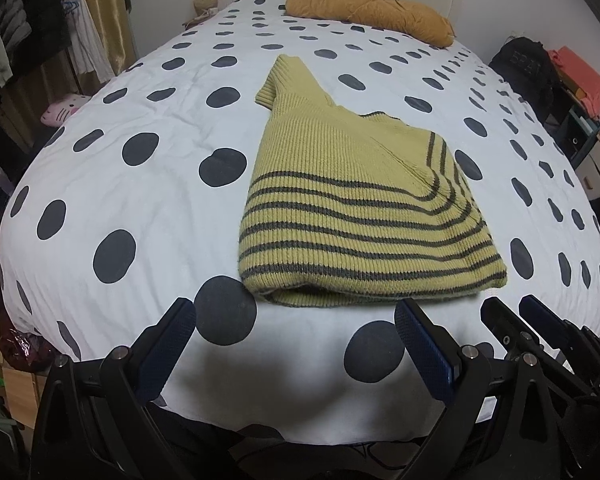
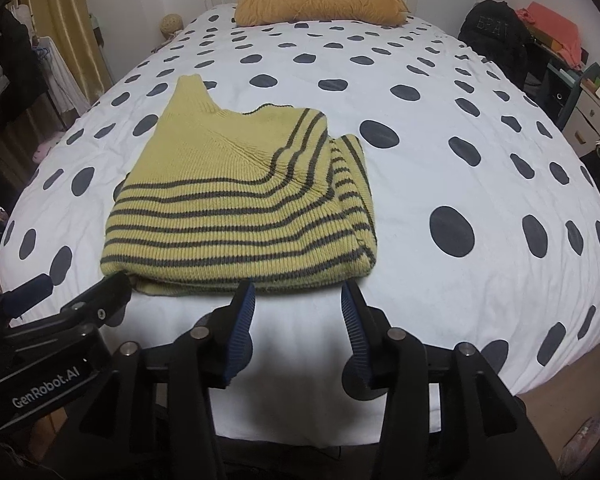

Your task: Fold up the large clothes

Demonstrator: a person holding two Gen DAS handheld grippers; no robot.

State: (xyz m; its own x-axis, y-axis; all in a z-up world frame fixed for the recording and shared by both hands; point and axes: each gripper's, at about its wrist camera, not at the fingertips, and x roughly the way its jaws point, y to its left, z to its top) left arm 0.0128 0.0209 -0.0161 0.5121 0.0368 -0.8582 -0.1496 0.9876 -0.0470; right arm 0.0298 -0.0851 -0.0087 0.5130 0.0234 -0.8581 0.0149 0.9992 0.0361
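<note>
Big bed (image 1: 140, 184) with a white polka-dot cover, and the yellow striped sweater (image 1: 352, 216) lies folded on it near the foot edge, sleeve sticking out toward the orange pillow (image 1: 372, 12). The left gripper (image 1: 296, 344) is spread wide, holding nothing, just short of the sweater's near fold. The right gripper (image 2: 298, 316) is parted too, empty, tips right at the fold, maybe brushing it, hard to tell. The fold's underside is hidden.
</note>
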